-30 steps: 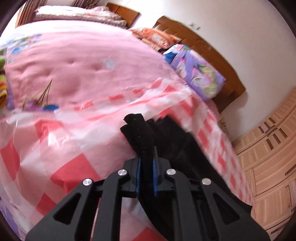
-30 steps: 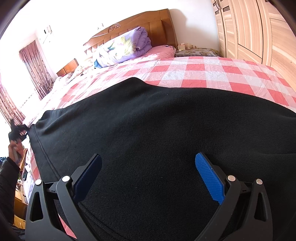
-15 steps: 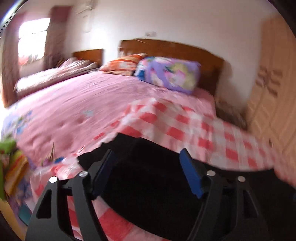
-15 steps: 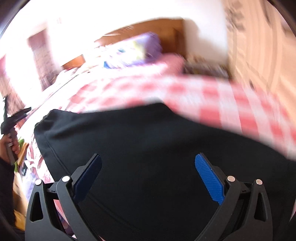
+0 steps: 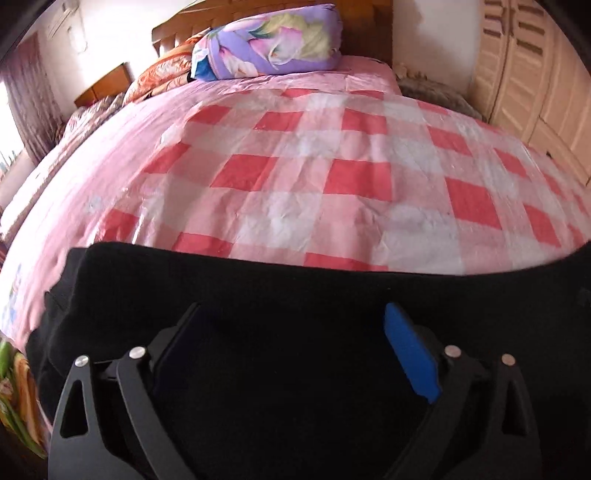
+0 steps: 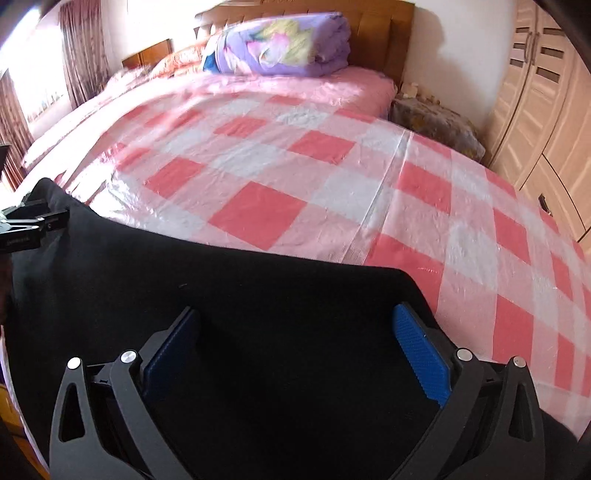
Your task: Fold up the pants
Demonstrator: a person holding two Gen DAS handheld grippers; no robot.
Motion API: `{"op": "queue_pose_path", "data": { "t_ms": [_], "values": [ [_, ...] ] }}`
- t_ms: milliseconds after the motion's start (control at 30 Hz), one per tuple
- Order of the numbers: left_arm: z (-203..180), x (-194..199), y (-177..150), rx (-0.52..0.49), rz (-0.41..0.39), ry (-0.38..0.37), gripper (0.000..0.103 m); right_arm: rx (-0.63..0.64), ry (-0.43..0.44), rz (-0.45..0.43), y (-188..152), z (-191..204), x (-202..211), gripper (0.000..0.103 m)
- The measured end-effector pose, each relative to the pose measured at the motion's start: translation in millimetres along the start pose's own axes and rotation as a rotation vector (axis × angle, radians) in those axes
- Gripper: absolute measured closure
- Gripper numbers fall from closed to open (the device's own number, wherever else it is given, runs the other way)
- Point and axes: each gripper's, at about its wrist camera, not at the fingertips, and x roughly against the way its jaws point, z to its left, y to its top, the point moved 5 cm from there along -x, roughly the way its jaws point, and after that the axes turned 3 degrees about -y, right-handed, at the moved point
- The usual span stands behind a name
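Observation:
The black pants [image 5: 280, 295] lie flat across the near part of a bed covered with a pink and red checked sheet [image 5: 306, 173]. My left gripper [image 5: 291, 332] is open and empty, its blue pads spread wide just above the black cloth. In the right wrist view the pants [image 6: 240, 291] fill the lower frame, and my right gripper [image 6: 295, 336] is open and empty above them. The left gripper's black body [image 6: 26, 225] shows at the far left edge of the right wrist view, over the pants' left end.
A rolled purple floral quilt [image 5: 269, 40] lies by the wooden headboard [image 6: 373, 33]. A wooden wardrobe [image 6: 546, 122] stands on the right, and a cloth-covered bedside stand [image 6: 436, 122] is next to it. Curtains [image 6: 81, 48] hang at the far left.
My left gripper has let go of the black cloth and opened wide, then swung to face the headboard. My right gripper stayed open and moved nearer the pants' far edge.

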Motion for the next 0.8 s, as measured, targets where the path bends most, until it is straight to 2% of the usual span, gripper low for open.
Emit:
{"op": "queue_pose_path", "data": {
  "t_ms": [33,133,200,333,400,467,567,633,700,733,767,800],
  "values": [
    [6,-1,0,0.032,-0.012,-0.008,0.001,0.009,-0.015,-0.008,-1,2,1,0.004],
    [24,0,0,0.115,-0.055,0.037,0.001,-0.003,-0.025,-0.021,-1,0,4,0.004],
    [31,-1,-1,0.148,-0.049,0.04,0.001,-0.028,-0.018,-0.027,-1,-2,6,0.004],
    [29,-7,-3,0.144,-0.031,0.062,0.001,-0.002,-0.057,-0.014,2,4,3,0.004],
    [23,-4,-1,0.114,-0.039,0.124,0.001,-0.023,-0.063,-0.01,3,1,5,0.004],
    [10,21,-1,0.076,-0.108,0.181,0.006,-0.038,-0.106,-0.014,0,4,15,0.004],
    [-13,54,-6,0.017,-0.16,0.097,0.006,0.027,-0.042,-0.052,-7,27,35,0.004],
    [-28,56,-13,-0.068,-0.111,0.112,0.006,0.079,-0.018,-0.059,-14,43,43,0.004],
    [-45,41,-28,-0.179,0.004,0.103,0.006,0.12,0.048,-0.029,-23,62,43,0.004],
    [-50,29,-35,-0.224,0.035,0.128,0.001,0.134,0.052,-0.01,-25,67,40,0.004],
    [-49,29,-34,-0.232,-0.027,0.153,0.001,0.162,0.04,0.023,-30,74,32,0.004],
    [-44,25,-31,-0.213,-0.046,0.171,0.001,0.153,0.047,0.011,-31,76,30,0.004]
  ]
}}
